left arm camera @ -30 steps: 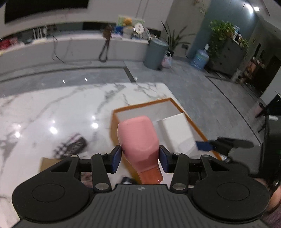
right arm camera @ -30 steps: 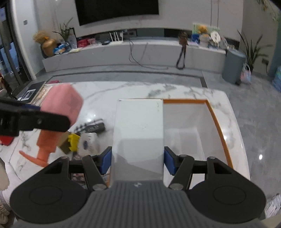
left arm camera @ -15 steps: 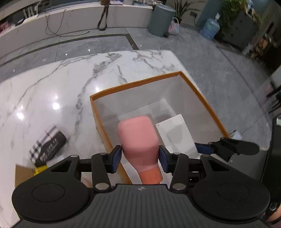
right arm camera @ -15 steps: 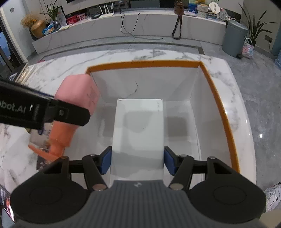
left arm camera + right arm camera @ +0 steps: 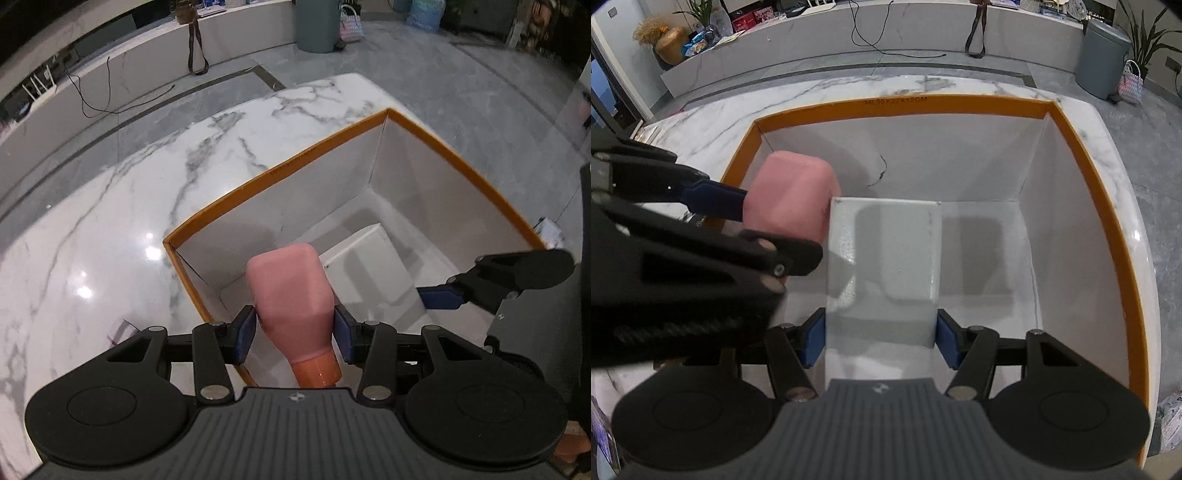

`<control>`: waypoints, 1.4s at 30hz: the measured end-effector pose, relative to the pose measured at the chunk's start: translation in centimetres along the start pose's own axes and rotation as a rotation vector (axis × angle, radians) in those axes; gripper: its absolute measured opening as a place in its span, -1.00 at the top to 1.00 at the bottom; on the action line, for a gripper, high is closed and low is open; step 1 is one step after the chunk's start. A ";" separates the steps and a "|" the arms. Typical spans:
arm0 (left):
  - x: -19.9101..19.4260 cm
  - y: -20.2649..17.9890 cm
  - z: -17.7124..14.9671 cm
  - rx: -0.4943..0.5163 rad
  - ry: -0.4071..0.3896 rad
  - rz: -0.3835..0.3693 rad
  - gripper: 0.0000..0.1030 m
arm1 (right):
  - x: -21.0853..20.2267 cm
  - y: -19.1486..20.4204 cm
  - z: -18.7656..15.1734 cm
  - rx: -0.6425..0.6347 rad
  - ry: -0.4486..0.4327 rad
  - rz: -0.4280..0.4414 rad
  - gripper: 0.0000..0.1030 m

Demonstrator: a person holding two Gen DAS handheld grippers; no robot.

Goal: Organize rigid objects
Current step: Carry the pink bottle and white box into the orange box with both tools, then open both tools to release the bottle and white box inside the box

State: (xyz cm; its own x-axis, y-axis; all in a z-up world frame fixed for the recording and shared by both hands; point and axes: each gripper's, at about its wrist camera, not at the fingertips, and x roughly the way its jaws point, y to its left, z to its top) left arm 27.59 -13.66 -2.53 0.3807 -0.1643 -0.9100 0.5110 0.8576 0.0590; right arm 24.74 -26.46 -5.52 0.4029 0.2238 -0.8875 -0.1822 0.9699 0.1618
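The pink plastic bottle with a smooth, matte, squarish body and an orange neck [image 5: 290, 295] is held base-forward, its base inside the open box near the left wall. The left gripper [image 5: 293, 328] pinches it: both blue pads press on the lower body just above the orange neck, fingers only narrowly spread.

The white flat rectangular box with a smooth, slightly glossy skin [image 5: 884, 258] is held lengthwise just beside the pink bottle, on its right, and reaches down into the same container; if it touches the floor, I cannot tell. The right gripper [image 5: 881, 338] clamps it on the two long sides w/ blue pads, fingers approx. half spread.

Around both is the big cardboard box with white inner walls and an orange rim [image 5: 1082, 147]; it has a thin dark scratch mark on the far wall and small printed letters on the far rim. It stands on the glossy white marble table with grey veins [image 5: 147, 206], near the table corner.
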 end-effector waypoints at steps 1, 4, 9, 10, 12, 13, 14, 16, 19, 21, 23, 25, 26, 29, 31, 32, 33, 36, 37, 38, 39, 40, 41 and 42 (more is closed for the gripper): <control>0.2 -0.1 0.1 0.003 0.007 0.005 0.01 | 0.0 0.1 0.0 0.000 0.001 -0.003 -0.17; 0.8 -0.5 0.1 0.037 0.010 0.038 0.01 | 0.4 0.1 0.3 0.000 0.008 -0.008 -0.17; 0.8 -0.9 0.0 0.080 0.001 0.068 -0.03 | 0.8 0.4 0.2 -0.012 0.025 -0.026 -0.17; 0.8 -0.8 0.0 0.075 -0.003 0.063 -0.07 | 0.9 0.4 0.1 -0.012 0.029 -0.026 -0.17; 0.7 -0.4 0.1 0.058 -0.006 0.046 -0.11 | 1.1 0.4 0.0 -0.011 0.036 -0.024 -0.17; 0.7 -0.3 0.1 0.054 -0.010 0.037 -0.12 | 1.1 0.4 0.0 -0.013 0.039 -0.024 -0.17; 0.6 -0.2 0.1 0.051 -0.015 0.028 -0.14 | 1.1 0.5 0.1 -0.015 0.042 -0.026 -0.17; 0.3 0.0 0.0 0.042 -0.029 0.006 -0.21 | 1.2 0.6 0.1 -0.019 0.047 -0.035 -0.17; -1.0 0.4 -0.5 0.026 -0.080 -0.039 -0.26 | 1.4 0.6 0.0 -0.005 0.061 -0.052 -0.18; -1.8 0.9 -0.9 -0.011 -0.112 -0.066 -0.27 | 1.5 0.4 0.1 0.007 0.065 -0.049 -0.18; -2.6 1.4 -1.4 -0.035 -0.132 -0.082 -0.28 | 1.5 0.5 0.3 0.015 0.064 -0.041 -0.18; -3.5 1.9 -1.8 -0.053 -0.155 -0.083 -0.28 | 1.5 0.8 0.5 0.012 0.058 -0.038 -0.18; -3.9 2.2 -1.9 -0.062 -0.165 -0.080 -0.29 | 1.6 0.9 0.6 0.010 0.055 -0.038 -0.18; -4.7 2.8 -2.4 -0.075 -0.190 -0.064 -0.35 | 1.7 1.5 0.8 0.001 0.046 -0.039 -0.18; -5.1 3.0 -2.6 -0.071 -0.202 -0.051 -0.36 | 1.7 1.9 1.0 -0.013 0.039 -0.051 -0.18; -5.2 3.1 -2.6 -0.069 -0.204 -0.049 -0.36 | 1.6 2.2 1.0 -0.020 0.035 -0.052 -0.18; -5.2 3.2 -2.7 -0.070 -0.205 -0.049 -0.36 | 1.6 2.4 1.1 -0.030 0.032 -0.052 -0.18; -5.3 3.3 -3.0 -0.074 -0.202 -0.047 -0.38 | 1.6 2.6 1.2 -0.045 0.038 -0.076 -0.21; -5.4 3.3 -3.2 -0.071 -0.200 -0.043 -0.38 | 1.6 2.7 1.2 -0.049 0.040 -0.091 -0.25; -5.5 3.3 -3.3 -0.067 -0.199 -0.040 -0.38 | 1.4 2.8 1.3 -0.056 0.033 -0.104 -0.25; -5.6 3.3 -3.5 -0.062 -0.198 -0.039 -0.38 | 1.1 2.9 1.5 -0.060 0.023 -0.107 -0.27; -5.7 3.3 -3.6 -0.060 -0.199 -0.040 -0.38 | 0.9 3.0 1.4 -0.062 0.015 -0.111 -0.32; -5.8 3.4 -3.8 -0.062 -0.202 -0.040 -0.38 | 0.5 3.0 1.5 -0.061 0.006 -0.122 -0.37; -6.0 3.5 -3.9 -0.067 -0.207 -0.039 -0.38 | 0.0 3.1 1.5 -0.066 -0.007 -0.134 -0.39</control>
State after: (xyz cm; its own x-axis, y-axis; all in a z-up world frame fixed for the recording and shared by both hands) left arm 24.05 -7.72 1.55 0.5151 -0.2886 -0.8071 0.4785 0.8780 -0.0086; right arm 25.53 -23.34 -4.37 0.4336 0.0938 -0.8962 -0.1848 0.9827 0.0135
